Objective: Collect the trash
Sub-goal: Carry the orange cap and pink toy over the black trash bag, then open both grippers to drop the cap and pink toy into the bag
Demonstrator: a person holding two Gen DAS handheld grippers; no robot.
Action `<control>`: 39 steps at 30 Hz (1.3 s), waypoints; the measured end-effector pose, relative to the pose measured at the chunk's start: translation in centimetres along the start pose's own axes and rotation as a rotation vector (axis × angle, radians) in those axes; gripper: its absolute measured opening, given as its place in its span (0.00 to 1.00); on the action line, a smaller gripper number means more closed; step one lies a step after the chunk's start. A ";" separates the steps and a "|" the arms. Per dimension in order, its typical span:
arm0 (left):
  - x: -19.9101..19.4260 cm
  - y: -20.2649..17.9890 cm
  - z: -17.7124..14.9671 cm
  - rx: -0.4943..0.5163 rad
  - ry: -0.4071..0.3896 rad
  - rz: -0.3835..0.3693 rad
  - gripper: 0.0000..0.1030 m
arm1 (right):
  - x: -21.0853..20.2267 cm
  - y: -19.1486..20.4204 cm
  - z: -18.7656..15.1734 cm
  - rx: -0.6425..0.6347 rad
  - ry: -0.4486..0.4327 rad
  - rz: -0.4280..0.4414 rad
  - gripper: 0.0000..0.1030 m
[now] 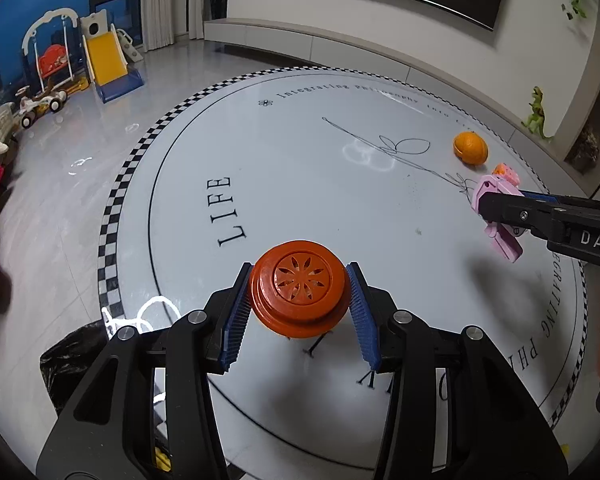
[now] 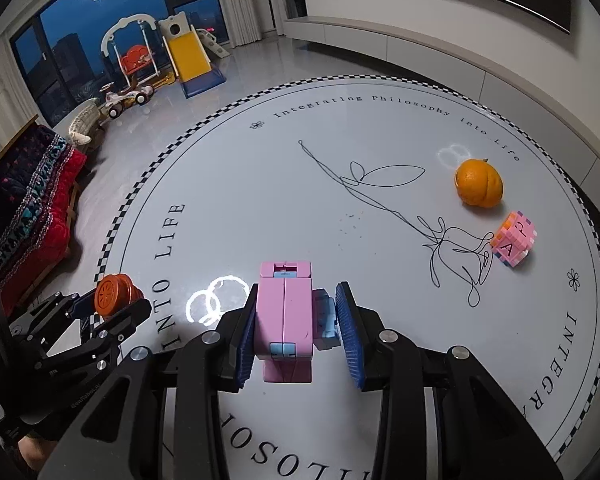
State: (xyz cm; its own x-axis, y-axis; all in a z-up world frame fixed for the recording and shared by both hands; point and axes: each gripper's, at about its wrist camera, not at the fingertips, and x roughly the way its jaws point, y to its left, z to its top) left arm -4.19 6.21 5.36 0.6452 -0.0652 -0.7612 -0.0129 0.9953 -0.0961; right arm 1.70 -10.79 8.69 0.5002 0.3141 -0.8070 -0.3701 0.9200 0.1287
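left gripper (image 1: 300,312): clamped on the orange round cap (image 1: 299,288), above the round table (image 1: 284,184)
right gripper (image 2: 298,328): clamped on the pink block toy (image 2: 286,320) (blue trim), above the table
farther on the table: letter cube (image 2: 514,239), then orange fruit (image 2: 479,182)

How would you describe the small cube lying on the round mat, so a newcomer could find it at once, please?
Find the round white mat with the checkered border. Near its right edge lies an orange; the cube sits beside it. Unlike the smooth fruit, it is pink, studded, and shows the letter A.
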 end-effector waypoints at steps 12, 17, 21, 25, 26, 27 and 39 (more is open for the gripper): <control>-5.4 3.3 -5.9 -0.029 -0.032 0.052 0.44 | -2.4 8.2 -5.0 -0.107 -0.009 0.093 0.37; -7.3 5.8 -8.9 -0.067 -0.033 0.101 0.44 | -2.4 13.0 -7.3 -0.167 0.014 0.174 0.37; -8.5 8.8 -11.7 -0.118 -0.019 0.149 0.44 | -2.2 17.1 -9.0 -0.227 0.040 0.241 0.37; -9.3 11.8 -14.4 -0.186 -0.001 0.184 0.44 | -1.6 21.3 -11.0 -0.295 0.070 0.288 0.37; -9.4 12.5 -15.0 -0.201 0.002 0.192 0.44 | -1.3 22.3 -11.6 -0.313 0.080 0.297 0.37; -9.5 13.2 -15.6 -0.218 0.006 0.201 0.44 | -1.1 22.9 -12.0 -0.325 0.087 0.303 0.37; -9.2 18.9 -19.7 -0.332 0.084 0.387 0.94 | 2.1 27.9 -15.6 -0.422 0.157 0.277 0.56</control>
State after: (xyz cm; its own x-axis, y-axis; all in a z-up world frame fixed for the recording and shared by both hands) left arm -25.42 24.23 -2.11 0.4820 0.2846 -0.8287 -0.4896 0.8718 0.0146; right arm -19.79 11.88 1.53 0.2277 0.4633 -0.8564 -0.7711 0.6229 0.1320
